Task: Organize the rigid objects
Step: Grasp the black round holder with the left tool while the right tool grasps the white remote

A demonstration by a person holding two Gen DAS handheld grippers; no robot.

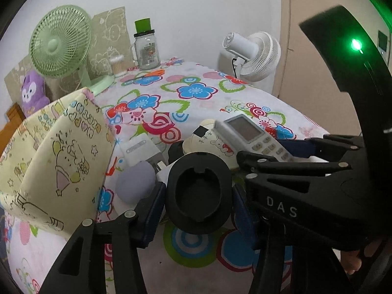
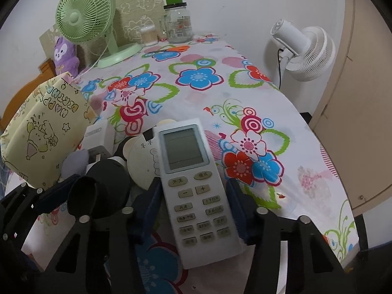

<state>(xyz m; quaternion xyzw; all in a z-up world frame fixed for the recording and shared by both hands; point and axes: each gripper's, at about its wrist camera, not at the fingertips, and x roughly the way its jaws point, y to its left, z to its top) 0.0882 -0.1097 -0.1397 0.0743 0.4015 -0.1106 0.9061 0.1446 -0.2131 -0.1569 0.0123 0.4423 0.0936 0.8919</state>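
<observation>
Jaws clamped: right gripper on remote, lengthwise, screen ahead; left gripper on black holder.

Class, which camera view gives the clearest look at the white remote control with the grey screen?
The right wrist view: the white remote control lies lengthwise at centre, screen and buttons plain. The left wrist view shows it slanted, its lower end hidden behind the other claw.

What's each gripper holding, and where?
Left gripper clamps the black cup-shaped piece by its sides; right gripper grips the remote across its button end.
</observation>
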